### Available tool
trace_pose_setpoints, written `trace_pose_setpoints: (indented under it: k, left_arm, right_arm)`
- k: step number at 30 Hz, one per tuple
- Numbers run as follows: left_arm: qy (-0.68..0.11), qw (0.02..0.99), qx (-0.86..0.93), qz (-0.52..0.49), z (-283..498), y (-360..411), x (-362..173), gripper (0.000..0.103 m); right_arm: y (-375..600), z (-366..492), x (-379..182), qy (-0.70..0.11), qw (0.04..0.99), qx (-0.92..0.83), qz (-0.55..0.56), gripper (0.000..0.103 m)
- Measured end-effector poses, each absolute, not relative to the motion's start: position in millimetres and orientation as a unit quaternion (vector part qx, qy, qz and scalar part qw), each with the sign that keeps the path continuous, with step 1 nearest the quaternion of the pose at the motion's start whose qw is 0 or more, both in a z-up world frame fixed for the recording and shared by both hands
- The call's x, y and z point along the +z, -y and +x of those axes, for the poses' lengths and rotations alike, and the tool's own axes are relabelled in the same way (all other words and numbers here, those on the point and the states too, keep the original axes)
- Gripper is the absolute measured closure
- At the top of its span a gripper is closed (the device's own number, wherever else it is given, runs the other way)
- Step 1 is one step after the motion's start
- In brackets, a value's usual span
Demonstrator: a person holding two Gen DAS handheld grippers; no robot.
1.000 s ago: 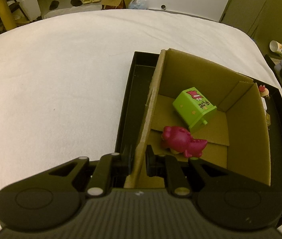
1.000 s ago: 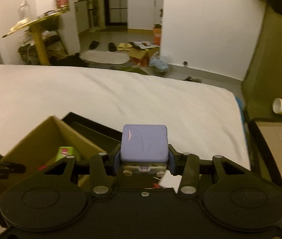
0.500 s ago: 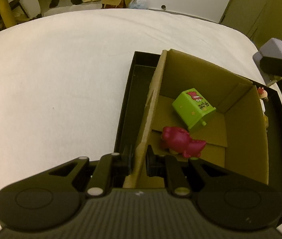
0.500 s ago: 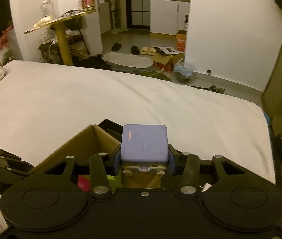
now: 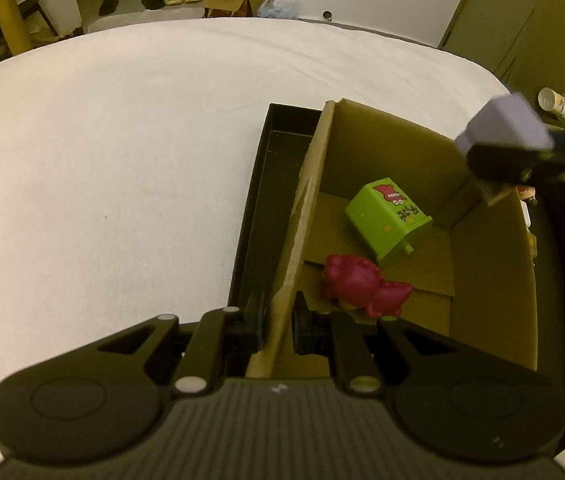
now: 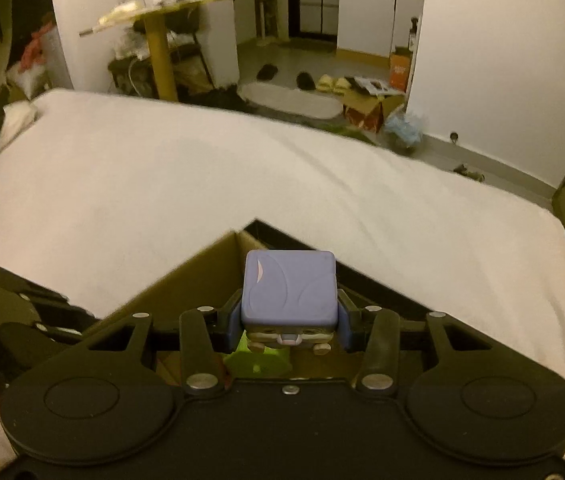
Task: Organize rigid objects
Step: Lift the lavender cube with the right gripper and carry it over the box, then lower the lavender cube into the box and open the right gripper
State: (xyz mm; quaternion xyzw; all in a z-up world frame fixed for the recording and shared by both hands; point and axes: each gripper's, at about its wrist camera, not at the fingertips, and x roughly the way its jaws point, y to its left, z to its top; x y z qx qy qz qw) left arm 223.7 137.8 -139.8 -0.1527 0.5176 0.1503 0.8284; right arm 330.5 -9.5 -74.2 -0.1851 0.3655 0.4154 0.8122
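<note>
left gripper (image 5: pixel 278 322) pinching brown cardboard box (image 5: pixel 494 280) wall, lower centre | right gripper (image 6: pixel 289 314) clamped on lilac cube toy (image 6: pixel 290 290) over box's right rim | white bedsheet (image 5: pixel 122 152) wide open left

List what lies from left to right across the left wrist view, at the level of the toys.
White bed sheet → black tray wall → brown cardboard box wall → magenta toy figure → green cube toy → lavender cube toy in the right gripper.
</note>
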Motion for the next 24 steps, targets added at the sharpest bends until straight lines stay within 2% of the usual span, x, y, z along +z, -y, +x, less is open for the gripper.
trace_pose_setpoints:
  k: [24]
  left_arm:
    - [-0.513, 0.831, 0.143, -0.162, 221, -142, -139, 0.091]
  right_arm:
    - [-25, 306, -124, -0.422, 0.749, 0.376, -0.345, 0.059]
